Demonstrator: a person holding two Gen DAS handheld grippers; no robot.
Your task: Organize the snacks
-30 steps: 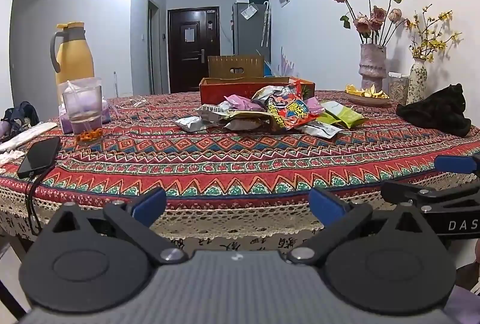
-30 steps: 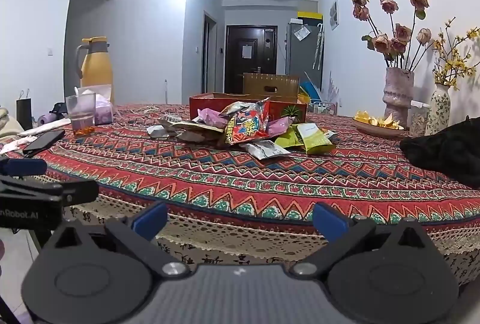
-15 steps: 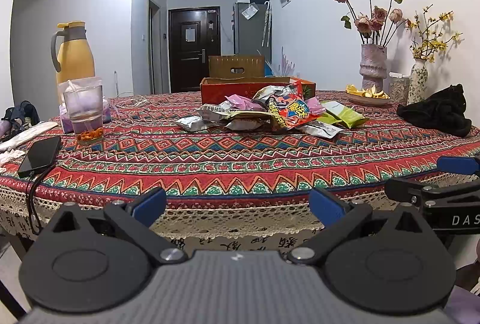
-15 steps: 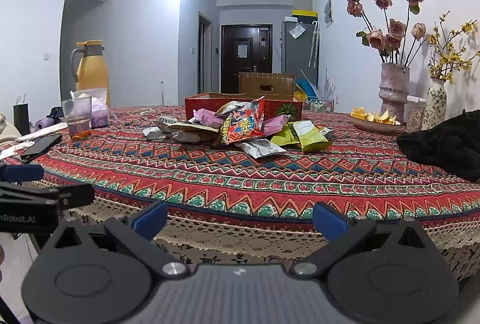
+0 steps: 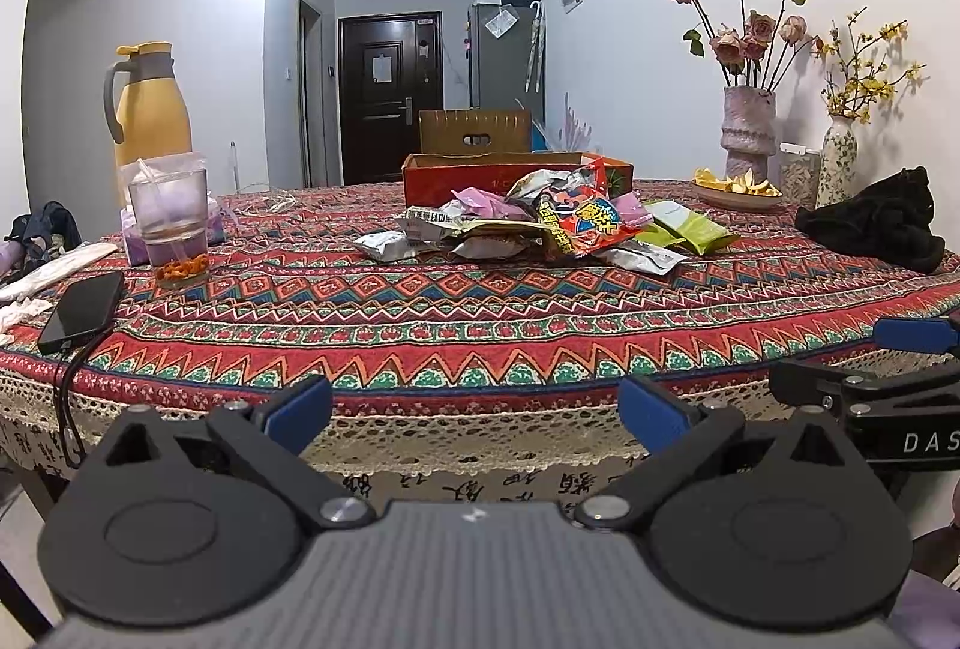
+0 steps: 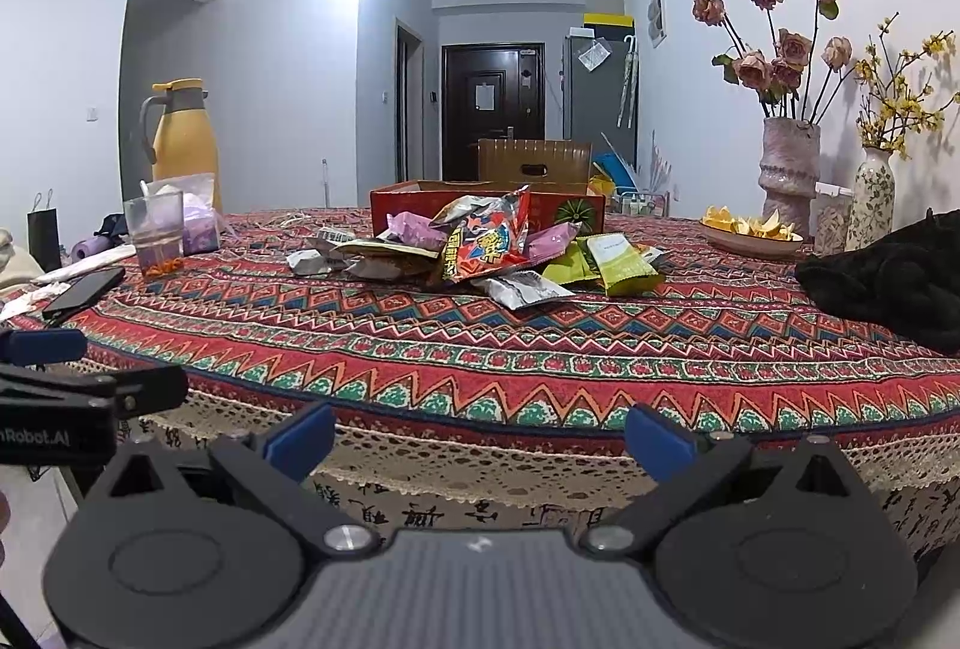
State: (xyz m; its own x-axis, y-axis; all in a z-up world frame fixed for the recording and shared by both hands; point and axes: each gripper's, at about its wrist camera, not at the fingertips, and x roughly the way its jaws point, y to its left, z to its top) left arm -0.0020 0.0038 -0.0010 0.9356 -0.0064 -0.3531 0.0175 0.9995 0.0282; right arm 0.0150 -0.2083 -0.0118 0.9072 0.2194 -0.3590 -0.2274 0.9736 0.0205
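A pile of snack packets (image 5: 540, 229) lies mid-table on the patterned cloth, with a red packet (image 5: 585, 226) on top, green packets (image 5: 690, 229) at its right and silver ones (image 5: 387, 245) at its left. A red cardboard box (image 5: 456, 172) stands just behind the pile. The pile also shows in the right wrist view (image 6: 486, 253), with the box (image 6: 414, 205) behind. My left gripper (image 5: 474, 409) is open and empty, below the table's near edge. My right gripper (image 6: 480, 433) is open and empty, also short of the edge.
A phone (image 5: 81, 313) with a cable, a glass cup (image 5: 174, 223) and a yellow jug (image 5: 150, 108) are at the left. A black cloth (image 5: 876, 223), a dish of peels (image 5: 738, 187) and two flower vases (image 5: 747, 132) are at the right.
Both grippers have risen a little, so the table top shows from slightly higher. Both stay open, and nothing on the table has moved.
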